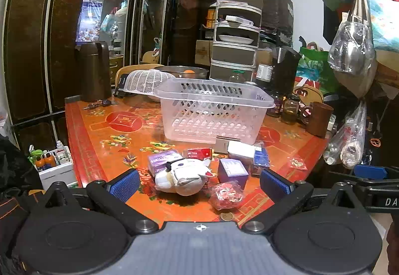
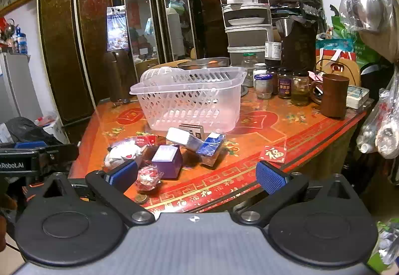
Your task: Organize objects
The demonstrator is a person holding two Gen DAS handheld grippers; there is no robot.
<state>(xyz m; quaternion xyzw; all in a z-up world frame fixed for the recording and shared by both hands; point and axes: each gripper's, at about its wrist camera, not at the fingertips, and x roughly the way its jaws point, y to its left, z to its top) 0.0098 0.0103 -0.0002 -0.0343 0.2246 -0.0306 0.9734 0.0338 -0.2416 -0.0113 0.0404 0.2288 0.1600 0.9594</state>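
The left tool (image 1: pixel 199 185) has its blue pads far apart and holds nothing. The right tool (image 2: pixel 197 175) is wide apart too, with nothing in it. Both hang low in their frames, near the front edge of the table (image 1: pixel 99 130).

In the middle of the left view stands a clear basket (image 1: pixel 214 110), and it looks empty. In front of it, lower in the frame, lies a heap of small things. A white plush toy (image 1: pixel 184 177) lies on its side between the left tool's pads but does not touch them. Just right of it sits a purple box (image 1: pixel 233 170). A red candy bag (image 1: pixel 225 194) lies below that box. A red box (image 1: pixel 197 153) and a blue pack (image 1: pixel 261 158) lie closer to the basket. A coin (image 1: pixel 226 216) rests near the table's front edge.

In the right view, a red paper card (image 2: pixel 273 153) lies alone, right of the heap. Jars (image 2: pixel 286 84) and a brown mug (image 2: pixel 334 95) stand at the upper right.
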